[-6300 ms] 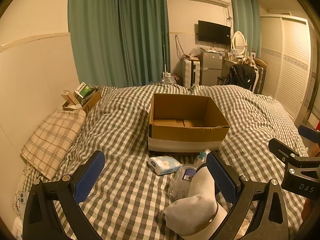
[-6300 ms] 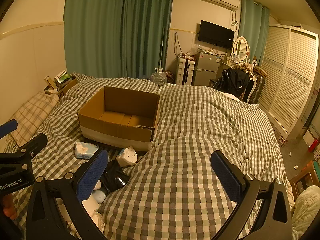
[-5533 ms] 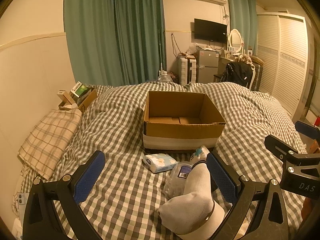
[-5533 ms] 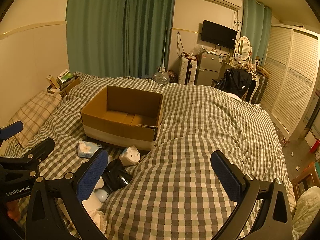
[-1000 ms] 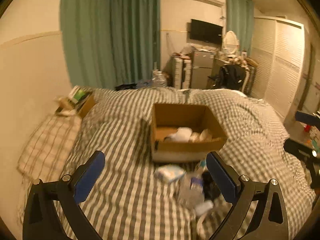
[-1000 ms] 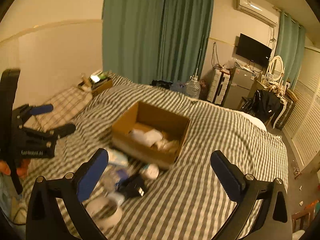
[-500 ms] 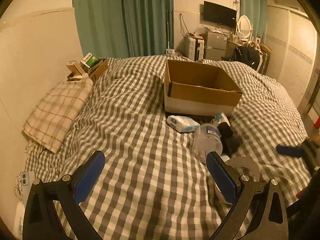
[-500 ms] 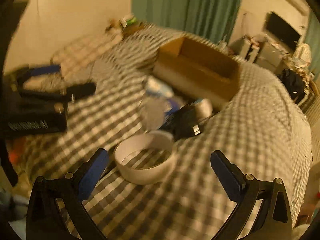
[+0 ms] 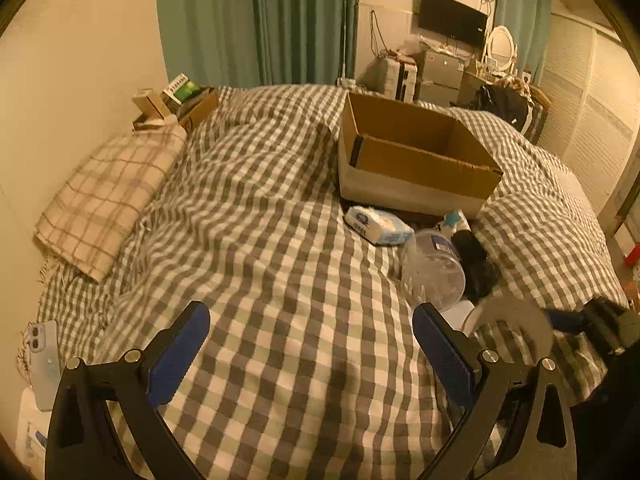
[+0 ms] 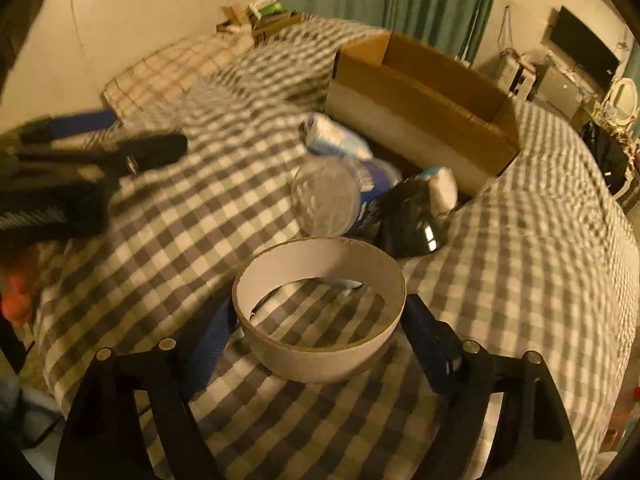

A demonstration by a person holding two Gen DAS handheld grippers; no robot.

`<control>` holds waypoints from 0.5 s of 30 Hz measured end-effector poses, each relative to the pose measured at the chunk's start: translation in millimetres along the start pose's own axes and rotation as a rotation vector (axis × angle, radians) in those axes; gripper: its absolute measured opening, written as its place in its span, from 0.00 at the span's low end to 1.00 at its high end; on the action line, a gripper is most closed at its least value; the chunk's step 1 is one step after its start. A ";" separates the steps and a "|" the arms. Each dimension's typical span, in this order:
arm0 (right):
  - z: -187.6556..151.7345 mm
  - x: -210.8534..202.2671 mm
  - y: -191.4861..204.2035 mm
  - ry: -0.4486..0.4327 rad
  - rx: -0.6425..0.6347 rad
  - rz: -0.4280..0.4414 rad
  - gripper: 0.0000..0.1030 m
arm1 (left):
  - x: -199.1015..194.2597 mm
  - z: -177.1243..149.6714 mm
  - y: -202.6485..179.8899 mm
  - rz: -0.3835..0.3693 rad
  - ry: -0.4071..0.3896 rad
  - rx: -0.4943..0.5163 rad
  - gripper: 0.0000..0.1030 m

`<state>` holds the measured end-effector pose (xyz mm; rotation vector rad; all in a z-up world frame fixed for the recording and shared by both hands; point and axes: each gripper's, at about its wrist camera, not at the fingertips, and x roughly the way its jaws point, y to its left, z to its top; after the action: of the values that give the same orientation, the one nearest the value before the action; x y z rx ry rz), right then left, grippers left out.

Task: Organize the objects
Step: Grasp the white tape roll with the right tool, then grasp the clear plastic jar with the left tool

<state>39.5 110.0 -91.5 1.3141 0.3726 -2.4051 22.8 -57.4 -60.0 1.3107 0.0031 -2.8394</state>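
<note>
An open cardboard box (image 9: 416, 156) stands on the checked bed; it also shows in the right wrist view (image 10: 424, 92). In front of it lie a tissue pack (image 9: 378, 230), a clear plastic bottle (image 9: 434, 268), a black object (image 9: 476, 264) and a small white item (image 10: 442, 188). A white cardboard ring (image 10: 320, 344) sits between the fingers of my right gripper (image 10: 320, 332), which is closed on its sides. The ring shows blurred in the left wrist view (image 9: 512, 324). My left gripper (image 9: 308, 348) is open and empty above the blanket.
A folded plaid blanket (image 9: 108, 196) lies at the left. A small box of items (image 9: 176, 106) sits by the wall. A phone (image 9: 44, 364) lies at the bed's left edge. Curtains, a TV and a wardrobe stand beyond the bed.
My right gripper has come down around the white ring and narrowed onto it. My left gripper has drawn back and to the left of the pile.
</note>
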 end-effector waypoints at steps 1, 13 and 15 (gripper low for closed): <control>1.3 -8.4 -2.4 -0.023 0.008 0.006 0.80 | 1.4 0.3 -1.4 0.000 0.006 0.004 1.00; 43.1 -61.5 -68.6 -0.165 0.057 -0.145 0.81 | 21.9 20.1 -35.1 -0.048 0.037 0.069 1.00; 48.6 -58.7 -79.9 -0.165 0.064 -0.160 0.81 | 30.6 22.3 -45.2 -0.056 0.047 0.100 1.00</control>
<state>-3.2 173.5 -11.9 1.1396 0.3699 -2.6570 -14.7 -12.8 -69.0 1.4182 -0.1044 -2.8890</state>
